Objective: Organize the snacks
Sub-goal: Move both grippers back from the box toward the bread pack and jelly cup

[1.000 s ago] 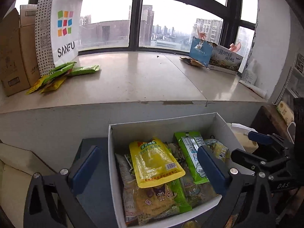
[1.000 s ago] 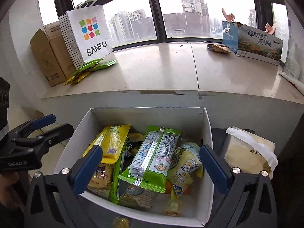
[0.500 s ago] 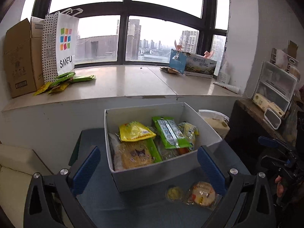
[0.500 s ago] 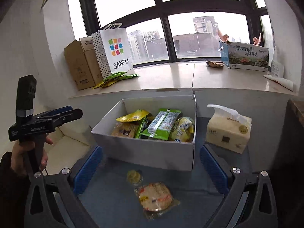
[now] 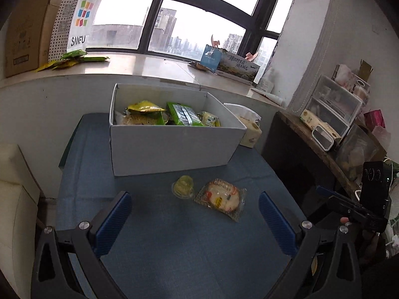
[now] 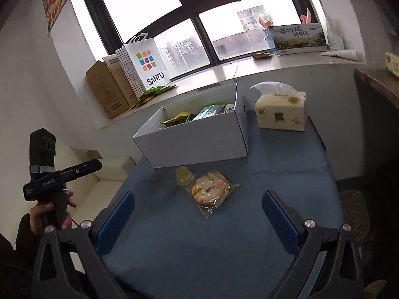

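A white cardboard box [image 5: 172, 147] [image 6: 194, 144] stands on the blue tabletop [image 5: 174, 244], holding several yellow and green snack packets [image 5: 159, 115]. In front of it lie a small yellow jelly cup [image 5: 184, 186] [image 6: 184, 175] and a clear-wrapped round cake [image 5: 220, 197] [image 6: 210, 191]. My left gripper [image 5: 194, 220] is open, held back from the two loose snacks with nothing between its fingers. My right gripper [image 6: 198, 220] is open too, just short of the wrapped cake, and empty.
A tissue pack [image 6: 281, 112] sits right of the box. The windowsill [image 5: 124, 64] carries cardboard cartons, a SANFU bag [image 6: 147, 64], green packets and a printed box [image 5: 232, 64]. A dark side shelf with plastic drawers [image 5: 331, 109] stands right. A cream seat [image 6: 99, 174] lies left.
Both grippers have pulled back and up from over the box. The box now sits farther off, and the jelly cup and wrapped cake on the table have come into view.
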Tool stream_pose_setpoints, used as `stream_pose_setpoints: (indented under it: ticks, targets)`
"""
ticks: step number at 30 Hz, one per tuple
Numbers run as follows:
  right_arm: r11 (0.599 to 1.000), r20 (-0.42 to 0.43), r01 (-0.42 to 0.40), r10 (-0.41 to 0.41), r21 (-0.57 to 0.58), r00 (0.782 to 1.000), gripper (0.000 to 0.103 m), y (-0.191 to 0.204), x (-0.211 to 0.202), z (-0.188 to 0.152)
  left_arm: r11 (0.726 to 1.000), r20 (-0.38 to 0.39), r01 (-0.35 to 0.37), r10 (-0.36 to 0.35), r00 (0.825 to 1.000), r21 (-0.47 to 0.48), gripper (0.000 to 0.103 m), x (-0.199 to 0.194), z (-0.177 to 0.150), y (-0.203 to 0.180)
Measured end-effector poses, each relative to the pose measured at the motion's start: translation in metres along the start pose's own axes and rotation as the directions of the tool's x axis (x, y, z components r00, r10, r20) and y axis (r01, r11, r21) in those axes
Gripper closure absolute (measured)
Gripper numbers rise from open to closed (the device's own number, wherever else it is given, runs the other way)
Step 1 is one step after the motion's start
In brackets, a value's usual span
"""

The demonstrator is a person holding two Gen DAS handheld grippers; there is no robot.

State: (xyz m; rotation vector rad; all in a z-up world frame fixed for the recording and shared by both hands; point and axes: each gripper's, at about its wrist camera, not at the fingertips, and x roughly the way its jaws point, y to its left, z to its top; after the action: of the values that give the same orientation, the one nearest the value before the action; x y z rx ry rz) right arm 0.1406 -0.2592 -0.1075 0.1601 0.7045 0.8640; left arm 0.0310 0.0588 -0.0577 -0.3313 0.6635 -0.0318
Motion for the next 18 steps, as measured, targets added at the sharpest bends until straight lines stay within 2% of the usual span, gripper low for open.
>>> stream_pose_setpoints:
  ticks: [5,8,16,18]
  targets:
    - [0.999,-0.034,0.054,-0.053,0.003,0.998,0.000,-0.007,0.010,-0.005,1.000,-0.013,-0.004,0.004,1.000,-0.026,0.000,-0.002,-0.007,0.007]
    - [0.998,-0.044,0.058,-0.059,-0.018,0.997,0.000,-0.004,0.017,-0.007,1.000,-0.008,-0.007,0.007,1.000,-0.028,0.000,-0.005,-0.008,0.009]
    - [0.974,-0.061,0.135,-0.148,-0.181,0.987,0.000,0.013,0.046,-0.014,0.999,-0.003,-0.001,0.001,1.000,-0.033,0.000,-0.009,-0.013,0.012]
    - [0.969,-0.073,0.125,-0.144,-0.212,0.987,0.000,0.012,0.061,-0.015,0.999,-0.001,-0.013,0.013,1.000,-0.033,0.000,-0.010,-0.015,0.014]
